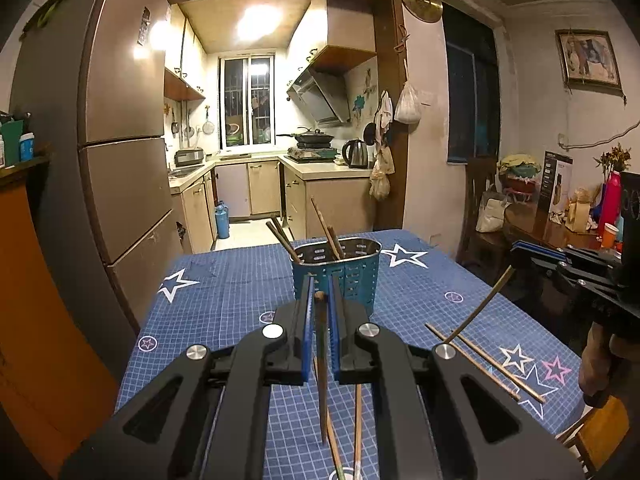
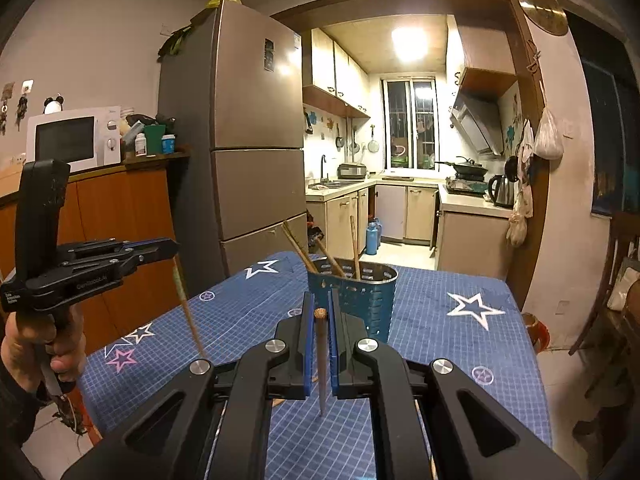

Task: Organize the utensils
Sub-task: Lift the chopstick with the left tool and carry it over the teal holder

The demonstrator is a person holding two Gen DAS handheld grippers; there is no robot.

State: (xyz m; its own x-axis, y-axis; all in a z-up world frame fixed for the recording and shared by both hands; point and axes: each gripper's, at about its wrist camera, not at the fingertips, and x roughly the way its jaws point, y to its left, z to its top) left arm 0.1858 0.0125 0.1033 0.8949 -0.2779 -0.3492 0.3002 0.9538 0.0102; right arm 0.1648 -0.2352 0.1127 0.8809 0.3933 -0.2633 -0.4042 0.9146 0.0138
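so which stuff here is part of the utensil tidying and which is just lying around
Part of the job:
- left gripper, shut on a chopstick
- right gripper, shut on another chopstick
- blue holder
- loose chopsticks

Just lying about:
- kettle
- microwave
- fridge

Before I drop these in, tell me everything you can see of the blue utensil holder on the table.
The utensil holder is an oval, teal-blue tub, metal by its look, with a shiny inner wall and rows of slots punched through its side. It stands upright on the blue star-patterned tablecloth, near the table's far middle. Several wooden chopsticks lean inside it, sticking out above the rim. Neither gripper touches it.
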